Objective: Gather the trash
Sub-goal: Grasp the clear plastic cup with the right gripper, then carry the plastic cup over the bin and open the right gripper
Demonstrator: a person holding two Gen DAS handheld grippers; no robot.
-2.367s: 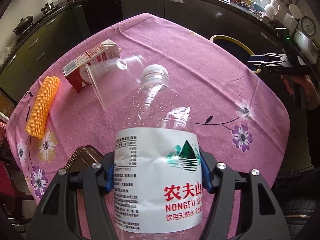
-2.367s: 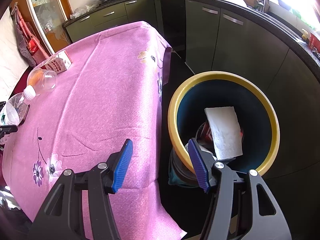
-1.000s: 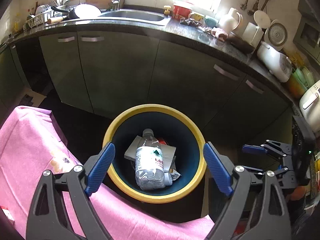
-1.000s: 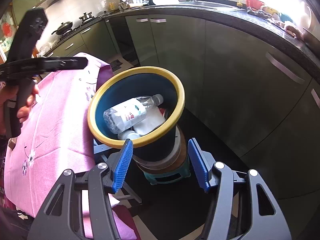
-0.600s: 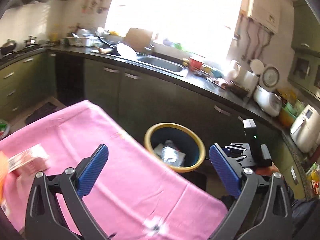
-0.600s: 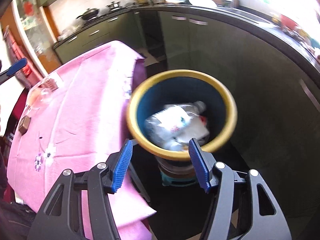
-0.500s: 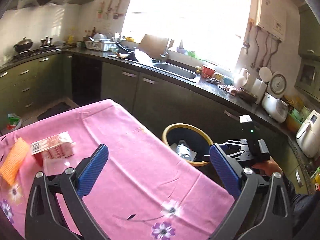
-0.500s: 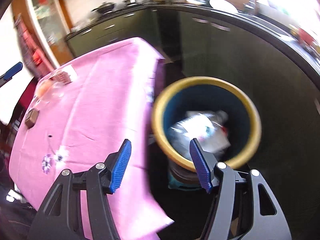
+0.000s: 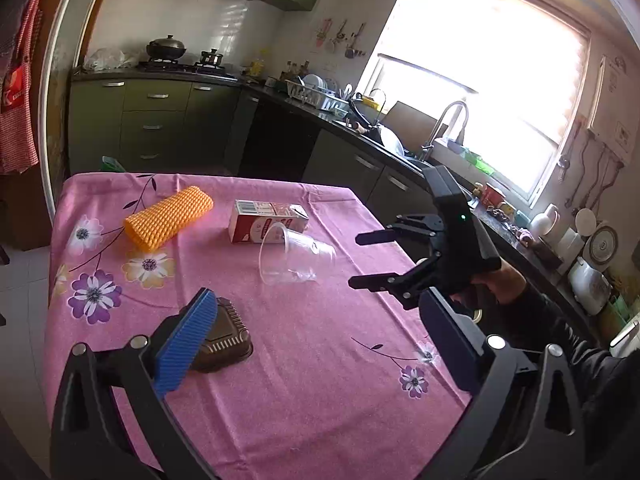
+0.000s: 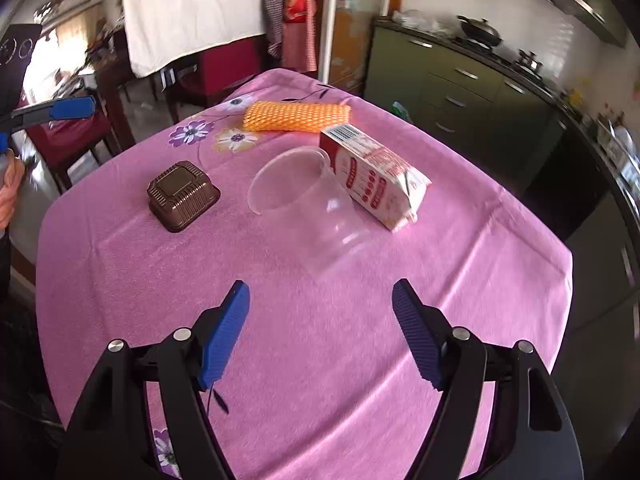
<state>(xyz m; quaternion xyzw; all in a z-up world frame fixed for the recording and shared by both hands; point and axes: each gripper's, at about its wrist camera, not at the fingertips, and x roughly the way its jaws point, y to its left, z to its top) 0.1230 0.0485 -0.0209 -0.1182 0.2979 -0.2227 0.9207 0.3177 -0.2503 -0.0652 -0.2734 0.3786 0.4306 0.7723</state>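
Note:
On the pink flowered tablecloth point(image 10: 320, 360) a clear plastic cup point(image 10: 308, 208) lies on its side against a red-and-white carton point(image 10: 376, 174). An orange foam net point(image 10: 296, 117) lies beyond them, and a brown plastic tray point(image 10: 182, 194) sits to the left. My right gripper point(image 10: 320, 286) hovers just short of the cup, its jaws opening with nothing between them. My left gripper point(image 9: 318, 300) is open and empty above the table. The brown tray point(image 9: 222, 336) sits by its left finger, and the cup point(image 9: 294, 256) and carton point(image 9: 268, 222) lie ahead.
Dark kitchen cabinets and a counter with a sink point(image 9: 404, 152) run behind and to the right of the table. A stove with pots point(image 9: 166, 48) stands at the back. Chairs and a white hanging cloth point(image 10: 192, 8) lie beyond the table's far side.
The bottle that my left gripper held went into the yellow-rimmed bin. Both views have since swung from the bin back to the table, and the right jaws stand wider.

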